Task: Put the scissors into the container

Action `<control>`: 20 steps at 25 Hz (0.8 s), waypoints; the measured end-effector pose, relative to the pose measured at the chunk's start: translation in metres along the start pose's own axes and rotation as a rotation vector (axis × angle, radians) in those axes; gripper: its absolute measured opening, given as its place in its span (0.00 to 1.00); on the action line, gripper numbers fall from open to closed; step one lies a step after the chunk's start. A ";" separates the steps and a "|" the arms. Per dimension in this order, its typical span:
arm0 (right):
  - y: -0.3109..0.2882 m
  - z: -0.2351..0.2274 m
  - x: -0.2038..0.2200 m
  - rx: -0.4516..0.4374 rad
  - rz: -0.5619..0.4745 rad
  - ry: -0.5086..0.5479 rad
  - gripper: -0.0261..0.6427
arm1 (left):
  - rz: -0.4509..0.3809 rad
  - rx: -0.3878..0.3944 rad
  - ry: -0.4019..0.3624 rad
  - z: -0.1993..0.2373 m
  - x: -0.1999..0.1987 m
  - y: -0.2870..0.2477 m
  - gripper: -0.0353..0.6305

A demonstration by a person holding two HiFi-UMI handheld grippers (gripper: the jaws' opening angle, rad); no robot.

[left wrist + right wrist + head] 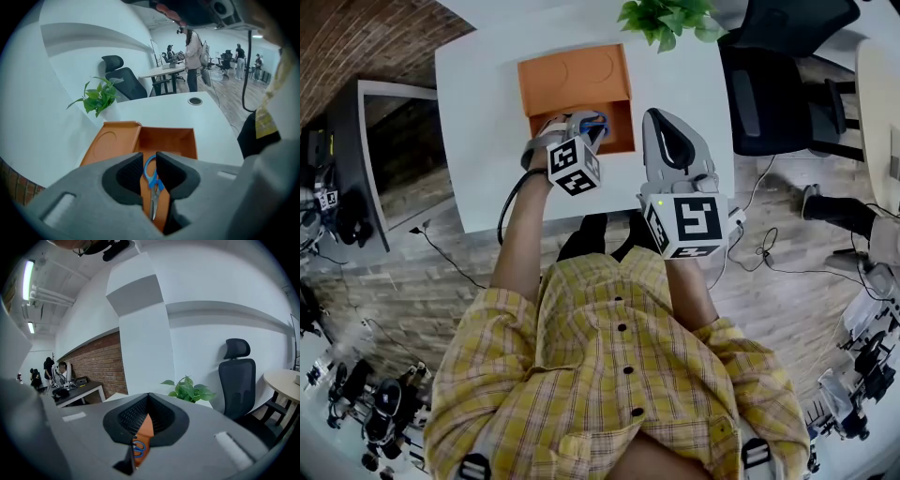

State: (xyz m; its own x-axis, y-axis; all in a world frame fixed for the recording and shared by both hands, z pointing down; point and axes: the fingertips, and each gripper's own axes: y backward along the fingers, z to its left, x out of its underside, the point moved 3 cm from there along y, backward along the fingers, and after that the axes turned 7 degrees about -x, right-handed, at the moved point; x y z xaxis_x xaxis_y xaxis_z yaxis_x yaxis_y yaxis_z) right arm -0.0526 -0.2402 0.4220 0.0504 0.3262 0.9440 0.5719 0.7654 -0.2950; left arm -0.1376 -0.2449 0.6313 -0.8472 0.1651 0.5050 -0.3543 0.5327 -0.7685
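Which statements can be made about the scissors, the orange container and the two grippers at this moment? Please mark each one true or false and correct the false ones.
1. The tongs of the left gripper hold the blue-handled metal scissors over the orange plastic container. True.
2. The lid of the container is closed. False: it lies open, flat beside the box part.
3. The right gripper carries the scissors. False: its tongs are together, with nothing between them.
4. A green leafy plant stands at the far edge of the white table, beyond the container. True.
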 end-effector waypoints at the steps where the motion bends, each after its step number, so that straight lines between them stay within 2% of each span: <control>1: 0.002 0.001 -0.002 -0.003 -0.003 0.004 0.05 | -0.002 -0.013 0.004 0.002 -0.002 0.004 0.19; 7: 0.013 0.006 -0.013 -0.025 -0.025 0.023 0.05 | -0.049 -0.106 0.076 0.016 -0.019 0.040 0.18; 9: 0.016 0.008 -0.016 -0.036 -0.032 0.025 0.05 | -0.061 -0.142 0.093 0.021 -0.026 0.051 0.14; 12: 0.020 0.012 -0.025 -0.057 -0.049 0.026 0.05 | -0.085 -0.197 0.118 0.028 -0.039 0.071 0.13; 20: 0.027 0.021 -0.047 -0.084 -0.097 0.047 0.05 | -0.188 -0.301 0.265 0.050 -0.078 0.128 0.06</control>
State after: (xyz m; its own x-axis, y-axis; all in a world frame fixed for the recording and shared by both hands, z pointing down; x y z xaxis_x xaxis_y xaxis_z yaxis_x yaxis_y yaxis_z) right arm -0.0565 -0.2232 0.3665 0.0285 0.2251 0.9739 0.6427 0.7421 -0.1904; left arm -0.1368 -0.2306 0.4737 -0.6342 0.2284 0.7387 -0.3285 0.7853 -0.5247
